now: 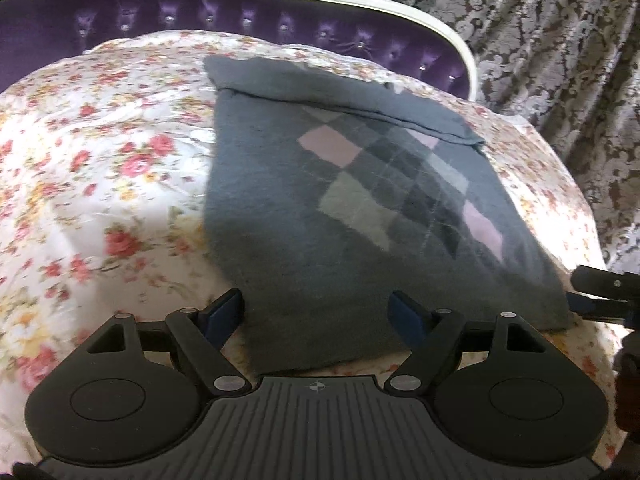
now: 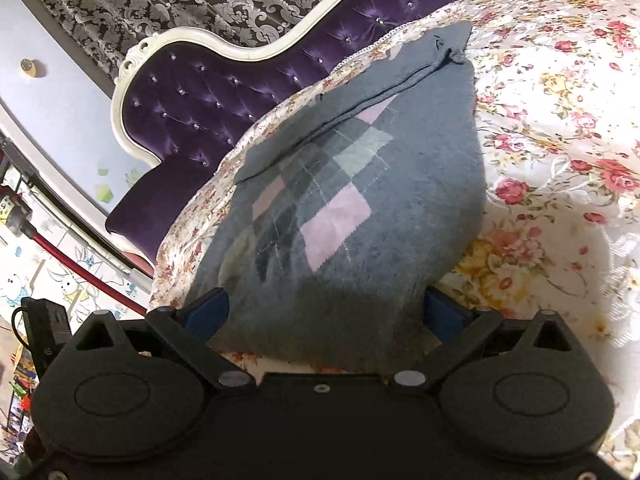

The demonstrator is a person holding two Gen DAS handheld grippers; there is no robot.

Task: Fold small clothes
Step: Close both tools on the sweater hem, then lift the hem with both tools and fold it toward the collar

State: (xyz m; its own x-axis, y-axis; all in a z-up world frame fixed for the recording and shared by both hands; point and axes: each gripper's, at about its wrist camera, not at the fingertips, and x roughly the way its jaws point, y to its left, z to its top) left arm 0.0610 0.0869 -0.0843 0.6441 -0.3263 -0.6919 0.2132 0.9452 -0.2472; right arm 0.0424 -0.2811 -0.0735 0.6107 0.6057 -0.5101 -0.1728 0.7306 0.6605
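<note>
One grey argyle garment (image 1: 360, 208) is laid on the floral bedspread (image 1: 100, 160). Two grippers, left gripper (image 1: 320, 312) and right gripper (image 2: 326, 312), are held at its near edge, jaws apart.

Both wrist cams low, close, facing headboard (image 1: 168, 20), L from left, R from right, sharing sweater (image 1: 320, 216).

Spread left tongs (image 1: 316, 312) over sweater (image 1: 340, 208)

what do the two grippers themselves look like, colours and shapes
Both are matte black plastic. Each has two round lobes with a circular disc outline, angled link bars with silver pins, and blue fingertip pads. The left gripper has a ribbed centre plate with a small crosshair mark; the right gripper has a smooth centre plate with one screw.
</note>
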